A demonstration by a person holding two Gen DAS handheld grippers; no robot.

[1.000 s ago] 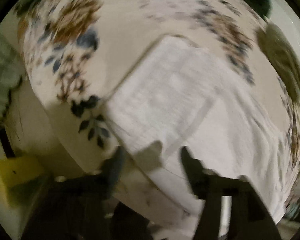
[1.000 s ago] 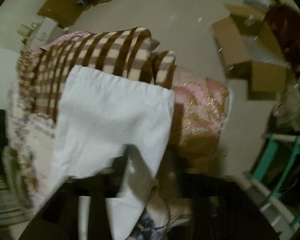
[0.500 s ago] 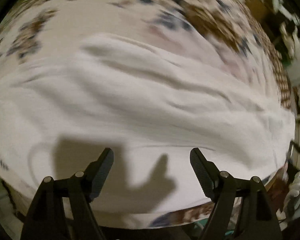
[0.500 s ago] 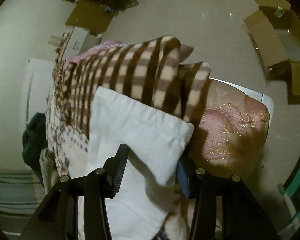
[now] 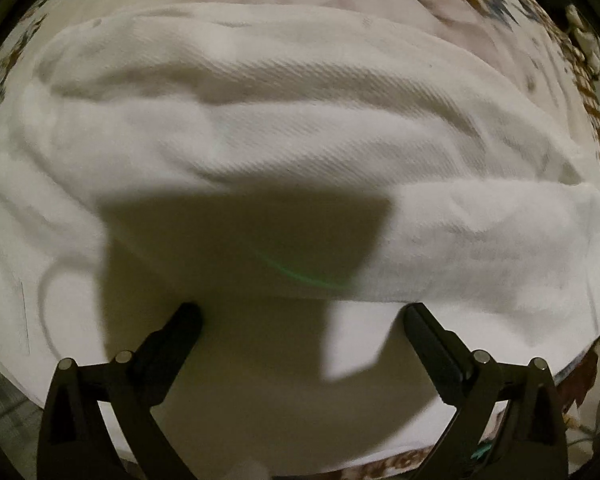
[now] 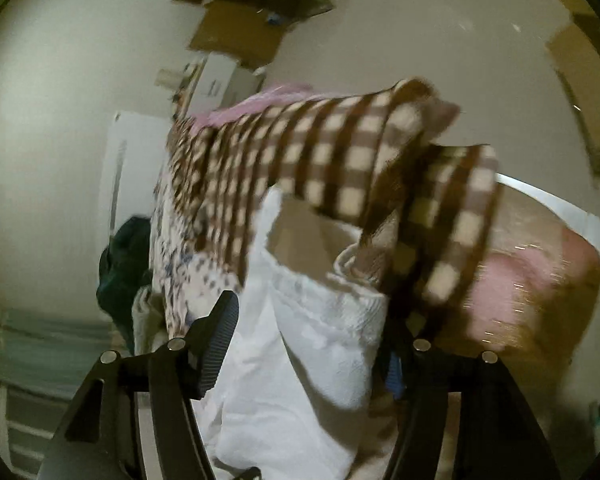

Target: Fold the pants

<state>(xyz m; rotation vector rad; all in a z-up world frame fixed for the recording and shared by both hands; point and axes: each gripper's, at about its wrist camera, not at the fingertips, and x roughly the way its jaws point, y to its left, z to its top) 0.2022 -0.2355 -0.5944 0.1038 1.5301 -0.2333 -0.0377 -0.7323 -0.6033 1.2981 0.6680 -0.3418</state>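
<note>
Right now the white pants [image 5: 300, 128] lie spread in soft folds across a floral bedcover [image 5: 480, 4], filling nearly the whole left wrist view; the left gripper [image 5: 302, 320] hovers just over them with its jaws wide apart and nothing between them, its shadow falling dark on the cloth; one fold runs as a thick ridge across the fabric just beyond the fingertips. Over on the other side, the right gripper [image 6: 312, 320] also stands spread; a bunched part of the pants [image 6: 300, 360] rises up between its fingers, yet whether either finger presses the cloth I cannot tell. Beyond it a brown checked blanket [image 6: 320, 152] drapes over the pile; a pink cloth [image 6: 532, 280] lies to the right of that; flattened cardboard [image 6: 236, 36] sits on the floor farther off.
</note>
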